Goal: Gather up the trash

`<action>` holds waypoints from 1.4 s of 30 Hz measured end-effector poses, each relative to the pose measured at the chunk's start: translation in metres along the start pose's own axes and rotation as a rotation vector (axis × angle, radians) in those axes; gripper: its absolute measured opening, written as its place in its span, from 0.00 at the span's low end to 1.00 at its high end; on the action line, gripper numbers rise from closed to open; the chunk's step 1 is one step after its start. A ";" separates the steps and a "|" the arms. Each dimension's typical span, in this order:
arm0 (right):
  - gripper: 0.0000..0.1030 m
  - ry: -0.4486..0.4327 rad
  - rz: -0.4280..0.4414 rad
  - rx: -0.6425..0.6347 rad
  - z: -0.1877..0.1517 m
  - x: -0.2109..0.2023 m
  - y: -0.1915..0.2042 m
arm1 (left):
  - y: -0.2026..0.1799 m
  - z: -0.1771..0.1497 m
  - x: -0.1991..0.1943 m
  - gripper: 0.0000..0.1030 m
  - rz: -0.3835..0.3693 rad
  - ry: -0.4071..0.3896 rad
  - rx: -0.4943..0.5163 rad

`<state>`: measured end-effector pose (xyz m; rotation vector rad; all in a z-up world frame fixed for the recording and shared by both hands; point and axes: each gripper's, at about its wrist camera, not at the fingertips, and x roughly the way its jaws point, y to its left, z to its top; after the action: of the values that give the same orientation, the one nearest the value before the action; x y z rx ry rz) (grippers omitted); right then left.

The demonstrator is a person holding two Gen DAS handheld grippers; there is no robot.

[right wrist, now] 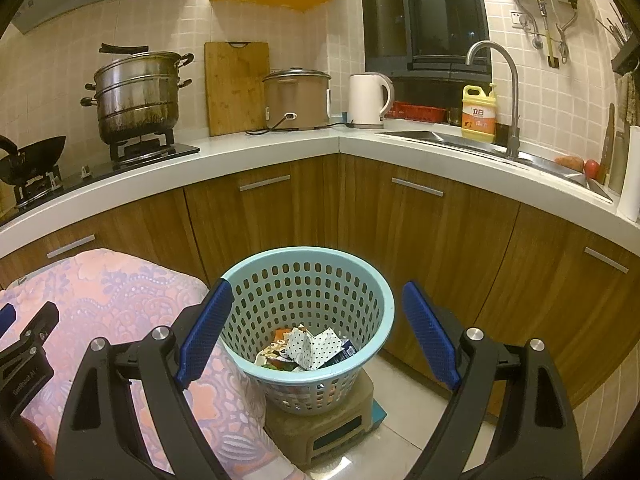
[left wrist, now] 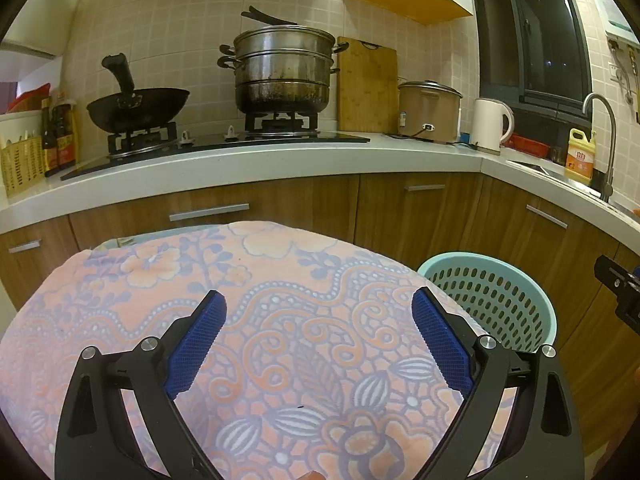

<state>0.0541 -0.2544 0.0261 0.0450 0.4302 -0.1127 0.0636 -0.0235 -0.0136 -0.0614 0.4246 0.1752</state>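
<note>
A light blue perforated basket (right wrist: 308, 308) stands on a small stool (right wrist: 320, 420) beside a table with a pink floral cloth (left wrist: 260, 320). Crumpled trash (right wrist: 308, 348), including dotted paper and wrappers, lies in its bottom. My right gripper (right wrist: 316, 328) is open and empty, hovering above the basket with its blue pads on either side of it. My left gripper (left wrist: 318, 340) is open and empty above the cloth, with the basket (left wrist: 492, 300) to its right. No trash shows on the cloth.
A kitchen counter (right wrist: 280, 148) wraps around behind, with a wok (left wrist: 136, 108), a steamer pot (left wrist: 280, 68), a cutting board, a rice cooker, a kettle (right wrist: 368, 100), a sink and a yellow detergent bottle (right wrist: 478, 114). Wooden cabinets stand below. The floor is tiled.
</note>
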 end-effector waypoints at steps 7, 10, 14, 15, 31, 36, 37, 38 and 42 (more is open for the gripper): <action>0.80 0.001 0.007 -0.001 -0.001 0.000 0.001 | 0.000 0.000 0.000 0.89 0.003 0.000 0.001; 0.80 -0.001 0.006 -0.004 0.000 0.000 0.001 | 0.001 -0.001 0.001 0.89 0.007 0.000 -0.001; 0.80 -0.011 0.001 -0.004 -0.001 -0.002 0.001 | 0.000 0.000 0.000 0.89 0.008 0.000 0.002; 0.80 -0.013 -0.001 -0.004 0.000 -0.002 0.001 | 0.001 -0.001 0.000 0.89 0.008 -0.001 0.005; 0.80 -0.006 0.000 -0.001 0.000 -0.001 -0.001 | -0.002 -0.002 0.000 0.89 0.012 0.000 0.029; 0.80 -0.008 0.000 0.001 0.000 -0.001 -0.001 | -0.002 -0.002 0.000 0.89 0.012 0.001 0.030; 0.80 -0.008 0.000 0.000 0.000 -0.001 -0.001 | -0.002 -0.002 -0.001 0.89 0.012 0.001 0.030; 0.80 -0.009 0.000 0.000 0.000 -0.001 -0.001 | -0.003 -0.002 -0.001 0.89 0.013 0.001 0.032; 0.80 -0.007 0.008 -0.008 0.002 0.000 0.001 | -0.001 -0.002 0.000 0.89 0.014 0.007 0.030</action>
<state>0.0552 -0.2532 0.0276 0.0387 0.4234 -0.1030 0.0632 -0.0250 -0.0152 -0.0301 0.4347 0.1820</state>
